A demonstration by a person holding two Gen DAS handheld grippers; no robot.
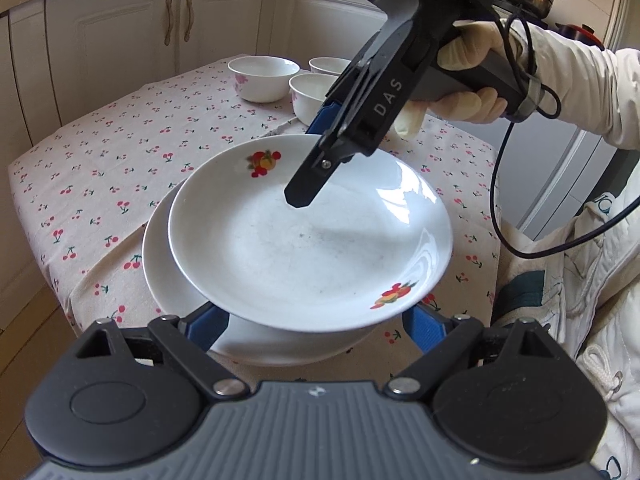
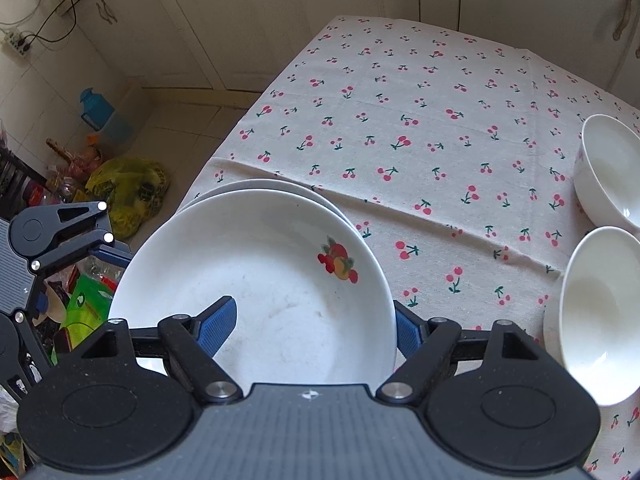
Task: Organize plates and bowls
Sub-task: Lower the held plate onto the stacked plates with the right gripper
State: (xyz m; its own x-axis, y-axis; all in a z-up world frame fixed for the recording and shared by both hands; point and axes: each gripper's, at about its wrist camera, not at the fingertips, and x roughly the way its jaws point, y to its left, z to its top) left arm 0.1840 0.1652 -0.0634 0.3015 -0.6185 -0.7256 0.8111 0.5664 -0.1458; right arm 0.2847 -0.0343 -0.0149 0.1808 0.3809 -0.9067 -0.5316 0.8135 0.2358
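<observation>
Kitchen, white cabinets (image 1: 120,28) behind, table (image 2: 420,128) under cherry-print cloth. Task roughly mid-way, as a guess: top plate (image 1: 304,240) sits tilted and off-centre over lower plate (image 1: 168,276) at near table edge, not yet nested flat. Three bowls (image 1: 263,78) grouped at far end, near each other but side by side, not stacked, so bowl stacking looks untouched. Third plate possibly under the closest bowl in right wrist view; too cropped to confirm. Right gripper (image 1: 316,148) comes down steeply from upper right, gloved hand (image 1: 468,80) on the grip, wrist raised, cable trailing off the back. One finger lies inside the top plate, blue pad of the other outside the far rim; rim between jaws, appears clamped on the plate, though actual pad contact hidden in both views. Left gripper (image 1: 316,320) held low and level at the near side, jaws spread wide, both blue pads (image 1: 208,326) below the plate's near rim with the plate between them, not squeezing anything; touching or just beside, can't tell. Left: lower and centre top plate on lower one, release, then gather bowls into one stack. Main risk: tilted plate slipping from a rim-only pinch so close to table edge.
</observation>
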